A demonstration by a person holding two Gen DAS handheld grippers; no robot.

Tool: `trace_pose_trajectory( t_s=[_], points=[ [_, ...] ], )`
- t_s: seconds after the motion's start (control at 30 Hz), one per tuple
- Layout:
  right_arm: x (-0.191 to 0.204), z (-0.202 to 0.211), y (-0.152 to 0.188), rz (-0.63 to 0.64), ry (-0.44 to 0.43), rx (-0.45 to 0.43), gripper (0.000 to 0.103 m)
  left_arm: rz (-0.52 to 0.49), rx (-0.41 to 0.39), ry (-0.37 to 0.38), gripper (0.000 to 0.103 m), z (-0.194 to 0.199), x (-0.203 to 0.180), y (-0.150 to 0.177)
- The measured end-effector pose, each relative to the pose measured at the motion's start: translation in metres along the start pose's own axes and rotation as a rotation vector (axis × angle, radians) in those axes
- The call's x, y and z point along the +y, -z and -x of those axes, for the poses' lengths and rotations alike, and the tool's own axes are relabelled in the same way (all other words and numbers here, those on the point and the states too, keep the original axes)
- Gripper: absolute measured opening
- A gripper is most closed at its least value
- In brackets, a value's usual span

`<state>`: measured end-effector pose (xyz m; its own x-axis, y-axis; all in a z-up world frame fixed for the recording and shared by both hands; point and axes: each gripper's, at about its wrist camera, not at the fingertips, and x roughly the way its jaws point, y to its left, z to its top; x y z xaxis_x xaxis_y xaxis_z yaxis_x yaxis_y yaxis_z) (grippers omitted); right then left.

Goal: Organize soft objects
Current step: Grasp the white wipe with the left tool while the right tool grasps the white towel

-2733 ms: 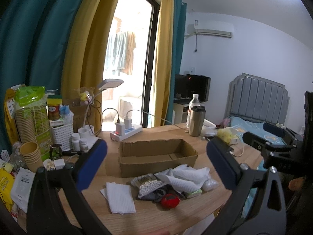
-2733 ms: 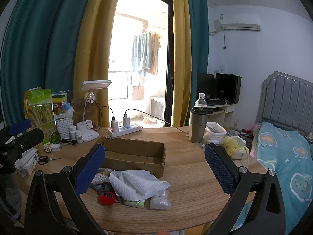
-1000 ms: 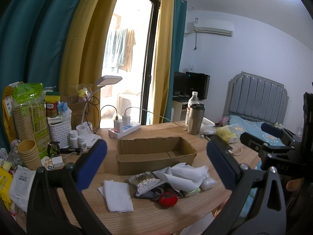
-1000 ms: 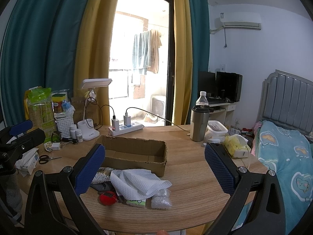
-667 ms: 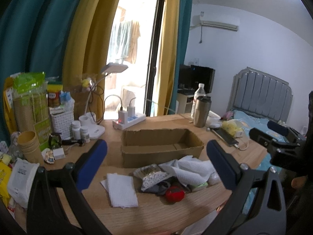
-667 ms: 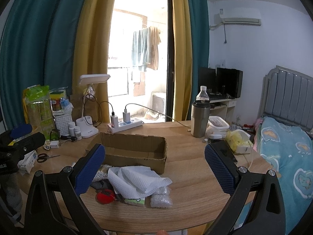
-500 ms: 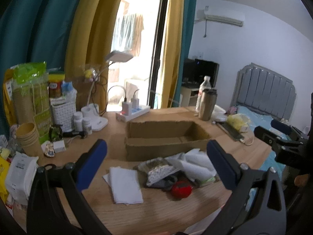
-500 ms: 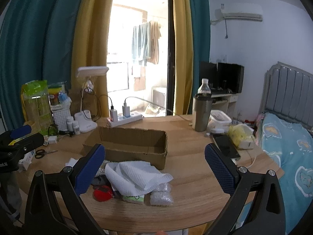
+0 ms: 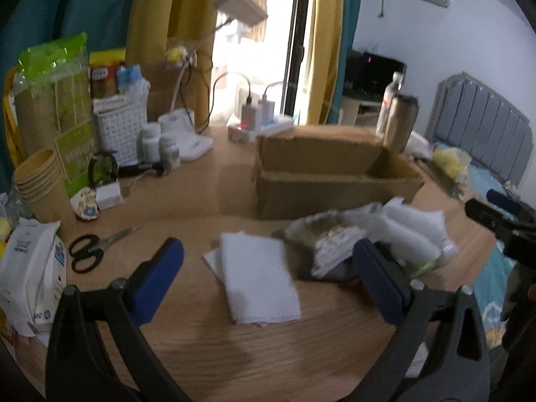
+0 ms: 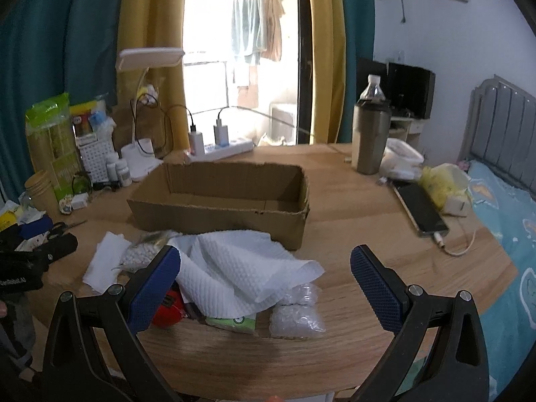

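Left tool [image 9: 268,276] spread wide above a flat white paper towel [image 9: 259,281]; right tool [image 10: 264,274] likewise released over a crumpled white cloth [image 10: 241,264]; brown cardboard box [image 10: 221,197] beyond.

dim room, window [image 10: 234,67] glare – left view motion-blurred, fisheye-warped edges

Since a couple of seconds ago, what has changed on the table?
The left tool has dropped toward the folded tissue; the right tool has eased closer to the soft pile. Both are open, holding nothing. The pile and the empty cardboard box have not moved.
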<state>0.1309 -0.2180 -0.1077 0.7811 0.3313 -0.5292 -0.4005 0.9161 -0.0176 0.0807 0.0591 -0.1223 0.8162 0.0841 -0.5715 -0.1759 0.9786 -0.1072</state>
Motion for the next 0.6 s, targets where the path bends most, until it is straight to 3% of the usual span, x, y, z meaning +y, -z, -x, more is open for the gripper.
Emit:
trace_pose_trajectory(
  t_s=[0.2,0.3,0.43,0.6],
  points=[
    [0.003,-0.025,0.000,0.002,-0.021,0.050,0.103,-0.037,0.087,-0.034,0.100,-0.030,0.005,0.009],
    [0.004,-0.038,-0.001,0.003,-0.031,0.072,0.103,-0.048,0.124,-0.040,0.090,-0.044,0.007,0.011],
    [0.004,-0.058,-0.004,0.005,-0.049,0.100,0.103,-0.066,0.191,-0.051,0.086,-0.066,0.011,0.015],
    [0.010,-0.078,-0.006,0.019,-0.072,0.129,0.103,-0.069,0.261,-0.026,0.063,-0.084,0.014,0.020]
  ],
)
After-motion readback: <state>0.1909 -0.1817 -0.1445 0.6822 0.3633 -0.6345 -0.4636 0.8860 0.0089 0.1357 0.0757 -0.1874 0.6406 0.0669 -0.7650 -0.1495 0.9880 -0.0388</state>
